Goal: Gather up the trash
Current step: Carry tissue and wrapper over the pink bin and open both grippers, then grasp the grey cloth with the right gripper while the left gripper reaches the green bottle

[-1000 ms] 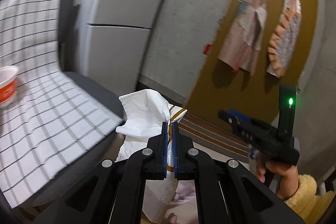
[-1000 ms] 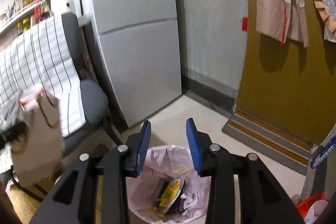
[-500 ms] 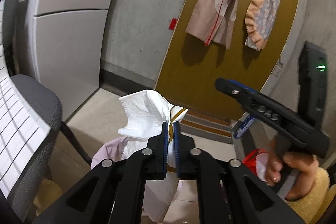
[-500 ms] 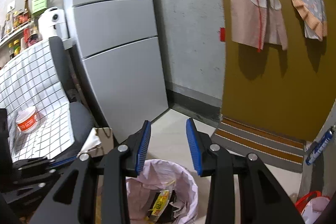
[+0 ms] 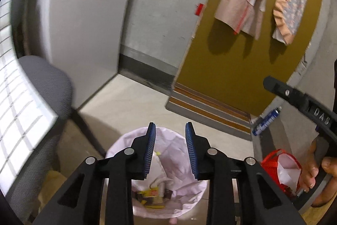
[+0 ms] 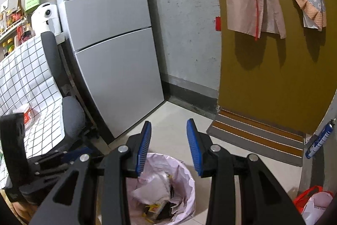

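Observation:
A trash bin with a pink liner (image 5: 185,193) stands on the floor below both grippers; it also shows in the right wrist view (image 6: 185,180). Inside lie a white paper bag (image 6: 151,189), yellow wrappers (image 5: 151,193) and dark scraps. My left gripper (image 5: 170,150) is open and empty right above the bin. My right gripper (image 6: 168,147) is open and empty above the bin's far rim. The right gripper's body (image 5: 303,102) shows at the right of the left wrist view, and the left gripper's body (image 6: 48,163) at the left of the right wrist view.
A grey chair (image 6: 69,117) draped with a checked cloth stands left of the bin, with a red-and-white cup (image 6: 26,114) on it. A grey fridge (image 6: 118,56) is behind. A red bag (image 5: 280,170) sits to the right, near a blue can (image 6: 320,140) and a striped doormat (image 6: 257,136).
My left gripper opened and let go of the white paper bag, which now lies in the bin. The left gripper also swung right and tipped down over the bin.

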Available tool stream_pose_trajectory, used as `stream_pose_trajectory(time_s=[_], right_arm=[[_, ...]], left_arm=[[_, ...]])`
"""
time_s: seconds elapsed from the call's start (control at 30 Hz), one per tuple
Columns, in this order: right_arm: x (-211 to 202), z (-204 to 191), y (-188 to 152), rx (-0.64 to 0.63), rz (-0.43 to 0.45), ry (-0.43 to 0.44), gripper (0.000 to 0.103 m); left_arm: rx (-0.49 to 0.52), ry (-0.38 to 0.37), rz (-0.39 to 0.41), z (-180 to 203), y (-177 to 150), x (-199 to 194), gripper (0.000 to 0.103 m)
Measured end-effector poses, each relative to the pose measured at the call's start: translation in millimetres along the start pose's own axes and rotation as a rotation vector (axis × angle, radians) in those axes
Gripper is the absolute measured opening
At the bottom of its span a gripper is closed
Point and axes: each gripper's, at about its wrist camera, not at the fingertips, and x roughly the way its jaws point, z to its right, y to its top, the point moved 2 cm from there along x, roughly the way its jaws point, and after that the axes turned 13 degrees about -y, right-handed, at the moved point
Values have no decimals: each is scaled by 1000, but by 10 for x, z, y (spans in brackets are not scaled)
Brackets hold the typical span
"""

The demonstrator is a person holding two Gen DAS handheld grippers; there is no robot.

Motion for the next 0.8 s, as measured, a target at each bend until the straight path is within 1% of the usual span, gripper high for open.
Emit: stream_pose_trajectory(time_s=[0.1,0.2,0.23,0.3,0.33,0.4,0.43,0.5,0.57,0.67,0.7,0.73,0.8], right_arm=[[-19,-155,-45,-19,-11,36,35],[-24,-360,-130,-38,-36,102,35],[-30,-461,-170,-49,-47,129,35],[-58,-625,-223,-71,-61,179,35],[-83,-746,-247,-96,-67,205,35],[-137,-952,-265,-138,-67,234,35],[-168,-1088,-266,-159,-70,247,35],[-234,-1360,-256,-197,-85,321,35],[-319,-1628,-240,-237,-79,373,35],[-461,-2072,-236,-312,-70,464,35],[-512,-2217,-240,-336,-63,493,35],[-572,-2410,-242,-368,-55,534,37],[-667,-2706,-263,-413,-42,589,43]], left_arm=[[-8,67,26,-82,-24,-207,31],[-35,140,52,-202,-91,-498,31],[-51,178,60,-267,-133,-640,31],[-71,220,72,-360,-179,-842,31],[-85,253,82,-418,-222,-998,31],[-99,298,100,-491,-281,-1243,31],[-109,336,114,-541,-325,-1435,31],[-122,393,140,-606,-398,-1731,31],[-145,447,159,-670,-475,-1990,33],[-199,537,196,-807,-611,-2445,34],[-224,578,212,-874,-672,-2636,35],[-242,606,222,-913,-700,-2748,35],[-279,669,236,-1020,-788,-2986,38]])
